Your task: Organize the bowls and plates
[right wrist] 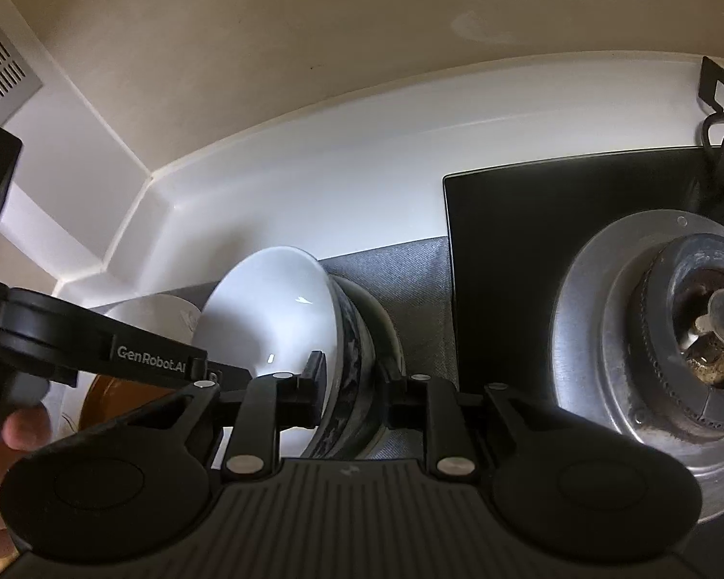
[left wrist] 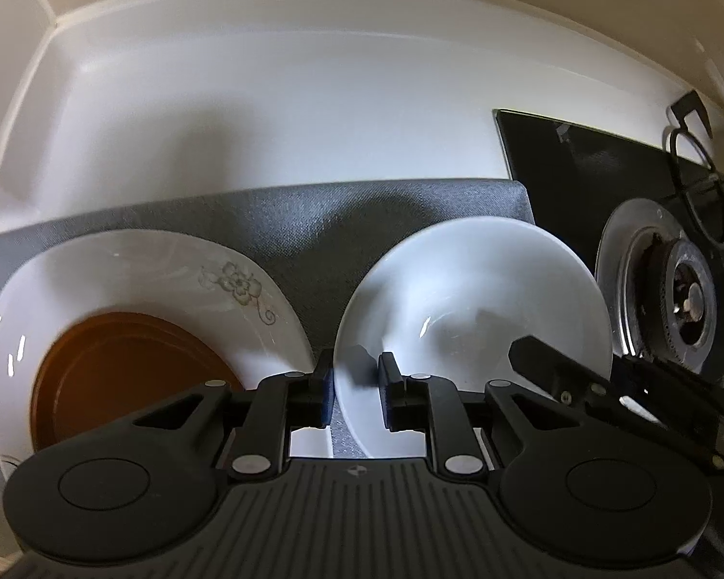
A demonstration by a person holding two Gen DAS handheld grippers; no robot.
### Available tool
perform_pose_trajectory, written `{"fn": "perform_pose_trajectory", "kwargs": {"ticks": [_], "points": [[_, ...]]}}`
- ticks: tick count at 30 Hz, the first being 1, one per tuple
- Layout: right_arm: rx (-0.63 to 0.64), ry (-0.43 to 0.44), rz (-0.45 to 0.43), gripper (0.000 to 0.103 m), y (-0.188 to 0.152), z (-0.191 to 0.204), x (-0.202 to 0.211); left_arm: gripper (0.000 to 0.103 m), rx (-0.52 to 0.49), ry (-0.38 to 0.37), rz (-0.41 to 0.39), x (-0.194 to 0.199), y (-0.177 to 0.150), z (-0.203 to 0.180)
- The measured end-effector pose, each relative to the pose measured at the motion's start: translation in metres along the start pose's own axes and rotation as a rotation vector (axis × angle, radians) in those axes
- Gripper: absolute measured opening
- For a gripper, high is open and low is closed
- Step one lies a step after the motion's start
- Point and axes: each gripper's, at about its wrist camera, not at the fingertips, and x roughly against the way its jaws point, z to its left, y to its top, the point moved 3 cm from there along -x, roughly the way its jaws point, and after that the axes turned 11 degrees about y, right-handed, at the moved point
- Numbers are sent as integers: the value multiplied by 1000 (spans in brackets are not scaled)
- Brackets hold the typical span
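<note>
In the left wrist view my left gripper is shut on the near left rim of a white bowl, one finger inside and one outside. To its left a brown plate lies on a white flowered plate. My right gripper shows at the right side of the bowl. In the right wrist view my right gripper is shut on the rim of the same bowl, whose outside has a dark blue pattern. The left gripper reaches in from the left.
The dishes sit on a grey mat on a white counter that ends at a beige wall. A black glass hob with a steel gas burner lies to the right. A metal vent is at the upper left.
</note>
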Motion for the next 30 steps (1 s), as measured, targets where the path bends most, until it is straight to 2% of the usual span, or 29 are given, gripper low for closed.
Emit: {"fn": "perform_pose_trajectory", "kwargs": {"ticks": [6,13,20,24,28,29,30], "points": [[-20,24,27,32,3,1,5,20,-8,-14,0,0,0,1],[11,10,86,35,6,7,5,20,-10,-12,-3,0,0,-2],[138,-127,170,35,17,28,0,20,28,-26,21,0,0,3],[128,-127,182,33,19,26,-3,20,31,-32,18,3,-4,4],[124,-123,149,33,19,29,7,20,28,-50,22,2,-8,7],[120,-110,126,37,19,29,11,20,26,-54,22,1,-8,7],[110,-103,105,49,19,27,14,20,25,-56,24,0,-8,7]]}}
